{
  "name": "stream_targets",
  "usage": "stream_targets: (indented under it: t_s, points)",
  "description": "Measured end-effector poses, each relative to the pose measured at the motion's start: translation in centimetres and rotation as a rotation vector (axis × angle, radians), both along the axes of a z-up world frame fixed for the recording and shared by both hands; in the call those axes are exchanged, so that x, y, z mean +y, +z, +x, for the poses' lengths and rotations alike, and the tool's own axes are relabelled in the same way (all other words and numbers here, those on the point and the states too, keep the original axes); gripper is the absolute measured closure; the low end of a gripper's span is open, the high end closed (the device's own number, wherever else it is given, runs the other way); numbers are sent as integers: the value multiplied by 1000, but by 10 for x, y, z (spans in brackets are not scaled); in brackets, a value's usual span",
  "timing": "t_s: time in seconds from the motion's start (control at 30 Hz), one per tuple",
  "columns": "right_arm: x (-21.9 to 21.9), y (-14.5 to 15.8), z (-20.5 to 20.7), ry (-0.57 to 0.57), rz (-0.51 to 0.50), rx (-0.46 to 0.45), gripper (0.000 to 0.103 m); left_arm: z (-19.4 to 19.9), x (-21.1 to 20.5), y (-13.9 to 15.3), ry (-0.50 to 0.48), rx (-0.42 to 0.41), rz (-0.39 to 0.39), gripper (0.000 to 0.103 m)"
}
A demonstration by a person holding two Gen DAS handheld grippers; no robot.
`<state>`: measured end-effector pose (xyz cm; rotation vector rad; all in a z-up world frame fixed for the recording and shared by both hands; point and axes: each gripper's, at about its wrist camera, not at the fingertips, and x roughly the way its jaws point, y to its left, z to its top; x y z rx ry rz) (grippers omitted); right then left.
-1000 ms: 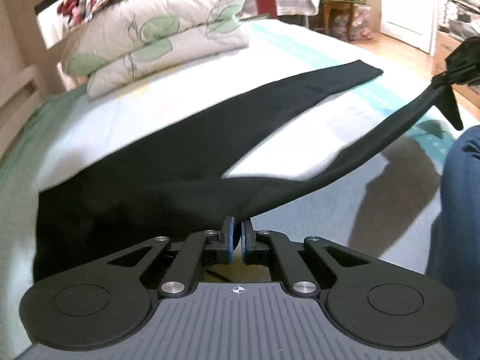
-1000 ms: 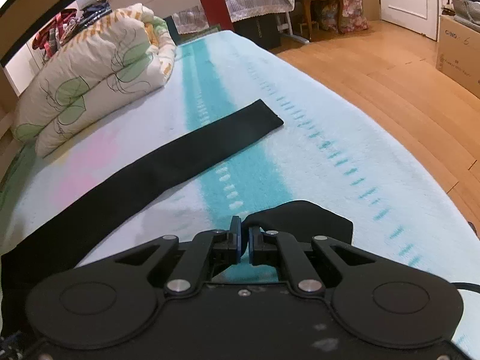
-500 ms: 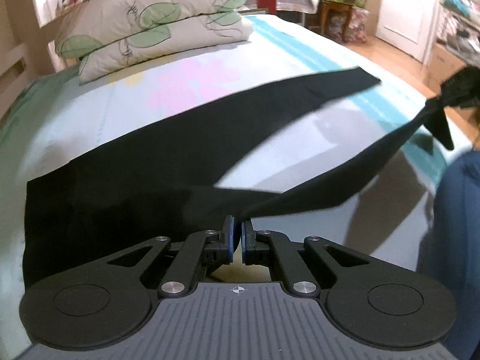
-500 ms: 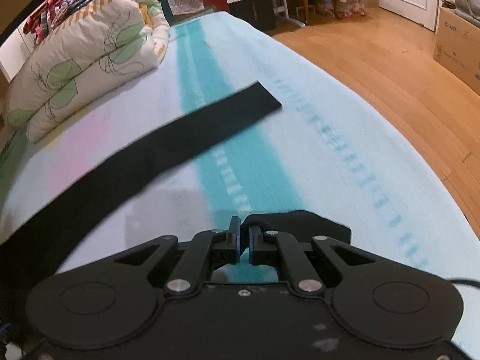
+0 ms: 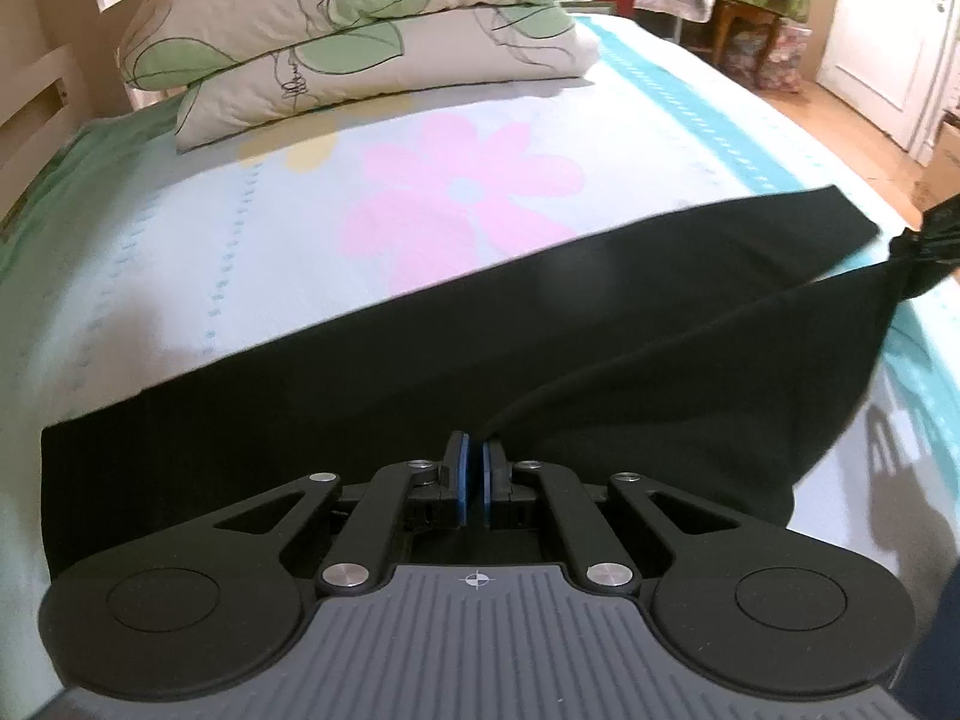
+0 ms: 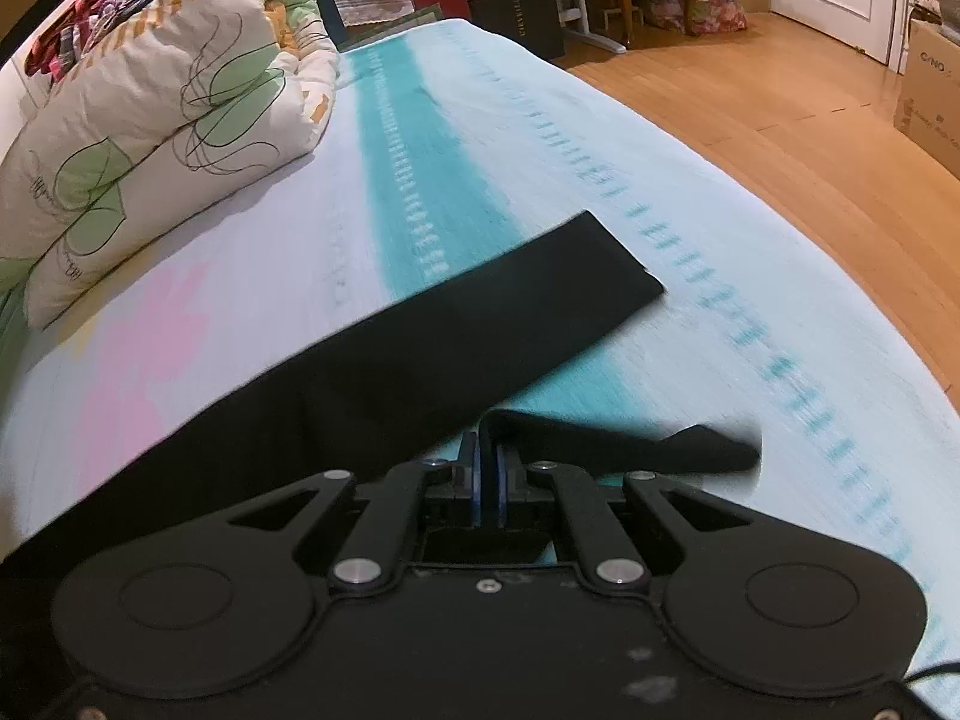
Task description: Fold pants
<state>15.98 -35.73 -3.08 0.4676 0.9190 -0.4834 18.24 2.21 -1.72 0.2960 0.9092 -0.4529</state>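
Both grippers closed on black pants (image 5: 372, 396), spread across the bed (image 5: 198, 252). Left gripper (image 5: 471, 456) pinches fabric at waist/crotch end; right gripper (image 6: 487, 450) pinches the near leg's hem, cuff bunched to its right.

Changed vs 1 s ago: the near leg was well apart from the far leg (image 6: 540, 294), white sheet showing between them. Now the gap's gone in the left view; the lifted leg hangs taut between both grippers, just over/beside the flat one. In the right view the far leg's cuff sits much nearer the fingers than before.

Meaning: prob. mid leg-over-leg fold, nearly aligned. Next likely: lower the held leg onto the far one, match hems, let go.

Pillows (image 5: 360, 30) far left, untouched.
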Motion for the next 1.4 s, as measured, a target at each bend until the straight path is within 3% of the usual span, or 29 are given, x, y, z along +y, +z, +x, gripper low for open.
stream_targets:
  t_s: [0.47,0.6,0.67,0.77,0.87,1.13,1.4]
  points:
    - [-20,-39,79,-23,-35,24,97,77,-2,-30,56,35,54,98]
    - [-43,-35,59,-110,-4,-70,89,79,-4,-43,25,45,95,98]
    - [-57,-33,40,-138,2,-97,73,80,-4,-47,14,47,104,98]
    - [-74,-34,13,-149,-56,-77,66,81,-3,-54,5,53,112,98]
    - [-84,-41,-4,-97,-112,-12,64,83,-3,-57,5,59,114,98]
    - [-78,-59,1,78,-112,-7,64,83,-5,-59,10,60,122,98]
    - [-76,-48,-10,90,-144,-68,64,83,-5,-59,-1,51,131,98]
